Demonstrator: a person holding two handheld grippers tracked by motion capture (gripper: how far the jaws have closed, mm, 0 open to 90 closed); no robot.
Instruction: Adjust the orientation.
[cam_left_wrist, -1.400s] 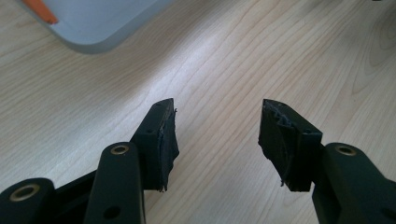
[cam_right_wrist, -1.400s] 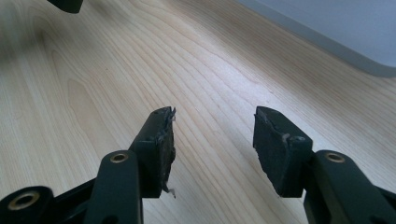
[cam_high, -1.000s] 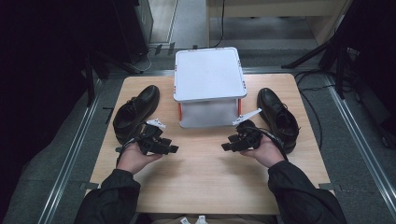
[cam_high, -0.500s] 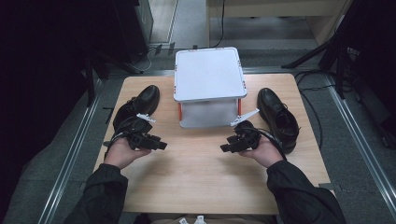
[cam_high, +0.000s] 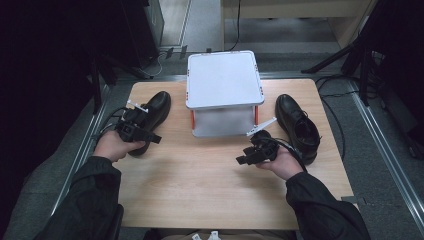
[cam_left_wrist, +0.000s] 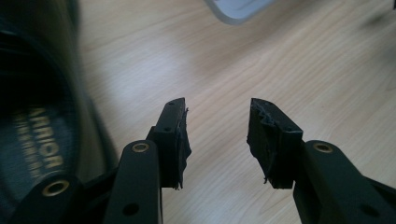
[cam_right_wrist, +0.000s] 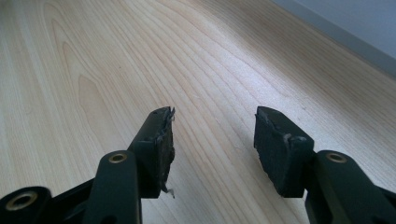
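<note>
Wooden desk (cam_high: 200, 185), two black leather shoes flanking a white lidded plastic box (cam_high: 223, 80).
Left tongs (cam_high: 142, 135), empty and just narrowing, half-hide the left shoe (cam_high: 156, 107); right tongs (cam_high: 248, 156) gape beside the right shoe (cam_high: 295, 122).

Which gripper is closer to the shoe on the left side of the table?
The left one. The left gripper hangs right over that black shoe, jaws apart with nothing between them. The right gripper is far across the table, in front of the white box.

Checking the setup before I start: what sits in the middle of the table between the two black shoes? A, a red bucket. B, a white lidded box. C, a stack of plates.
B: a white lidded box with orange latches stands between the left shoe and the right shoe.
</note>
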